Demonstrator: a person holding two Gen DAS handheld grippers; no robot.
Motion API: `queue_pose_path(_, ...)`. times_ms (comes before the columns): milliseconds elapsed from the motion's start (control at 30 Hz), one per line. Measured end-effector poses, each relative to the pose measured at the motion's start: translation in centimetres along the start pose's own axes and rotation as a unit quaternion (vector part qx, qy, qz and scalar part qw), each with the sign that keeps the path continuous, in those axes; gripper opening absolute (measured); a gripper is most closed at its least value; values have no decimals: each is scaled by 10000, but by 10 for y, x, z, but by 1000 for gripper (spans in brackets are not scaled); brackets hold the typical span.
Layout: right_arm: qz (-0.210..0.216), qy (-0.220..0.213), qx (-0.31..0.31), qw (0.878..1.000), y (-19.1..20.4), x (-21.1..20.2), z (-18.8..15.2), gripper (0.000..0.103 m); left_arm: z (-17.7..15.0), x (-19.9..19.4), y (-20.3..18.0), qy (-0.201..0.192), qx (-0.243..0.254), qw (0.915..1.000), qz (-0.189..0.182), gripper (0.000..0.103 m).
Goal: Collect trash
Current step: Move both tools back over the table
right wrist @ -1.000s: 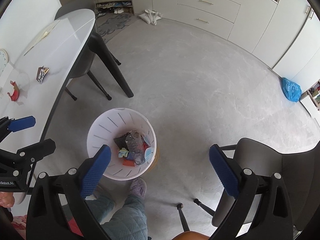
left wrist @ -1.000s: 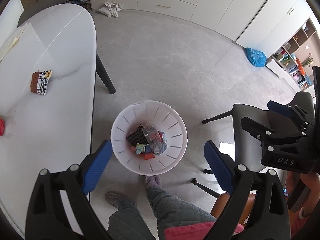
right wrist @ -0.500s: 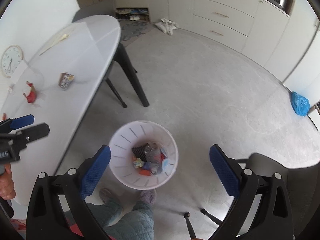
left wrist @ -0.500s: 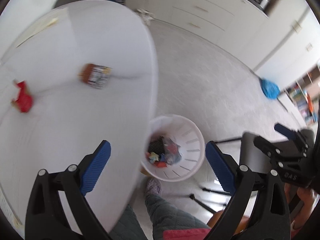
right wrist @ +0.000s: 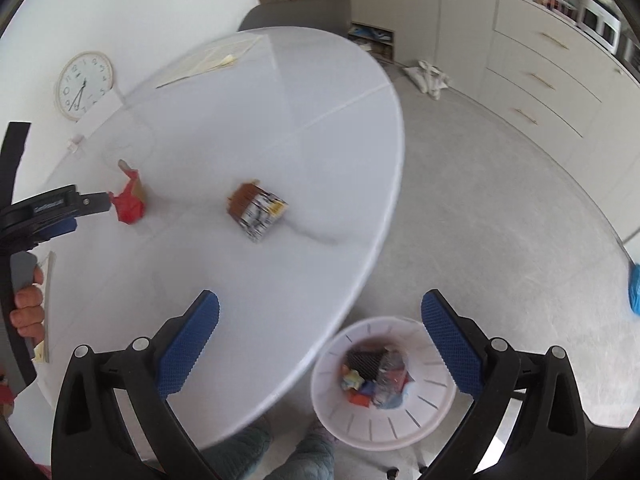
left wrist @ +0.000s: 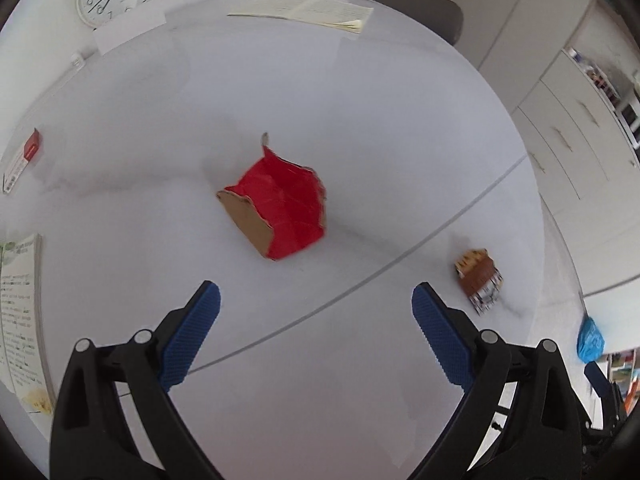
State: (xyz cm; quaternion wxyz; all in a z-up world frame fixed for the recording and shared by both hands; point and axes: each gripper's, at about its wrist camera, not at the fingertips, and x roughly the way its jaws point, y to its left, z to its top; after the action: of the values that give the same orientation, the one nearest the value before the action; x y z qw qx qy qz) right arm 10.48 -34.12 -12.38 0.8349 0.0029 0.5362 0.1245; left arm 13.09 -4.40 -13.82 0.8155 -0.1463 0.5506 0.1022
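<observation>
My left gripper [left wrist: 316, 312] has swung away from the white slotted plastic waste bin [right wrist: 384, 388] it was looking into a second ago and now hangs over the white oval table [left wrist: 360, 100]. Its blue-padded jaws are spread wide with nothing between them. Just ahead of them lies the crumpled red cardboard scrap [left wrist: 278, 210], brown on its torn inner face, resting on the tabletop and not touching either pad. Half a second ago that scrap was a small blur far off to the left; now it sits near the middle of the left wrist view.

To its right, well apart, the small brown and white printed packet [left wrist: 478, 282] lies near the table edge.

My right gripper [right wrist: 320, 320] has also shifted: the bin, earlier centred between its fingers, now shows low on the floor beside the table edge, holding mixed coloured wrappers. This gripper is wide open too and holds nothing. From the right wrist view, the left gripper's black tip sits just beside the red scrap [right wrist: 128, 200]; I cannot tell if they touch. The printed packet [right wrist: 258, 210] lies to the right of the scrap.
</observation>
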Motion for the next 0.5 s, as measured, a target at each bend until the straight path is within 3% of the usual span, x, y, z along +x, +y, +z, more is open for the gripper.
queue_pose_path(233, 213, 142, -121, 9996, 29, 35, 30, 100, 32, 56, 11, 366, -547, 9978, 104, 93)
queue_pose_path(500, 295, 231, 10, 9993, 30, 53, 43, 100, 47, 90, 6, 534, -896, 9943, 236, 93)
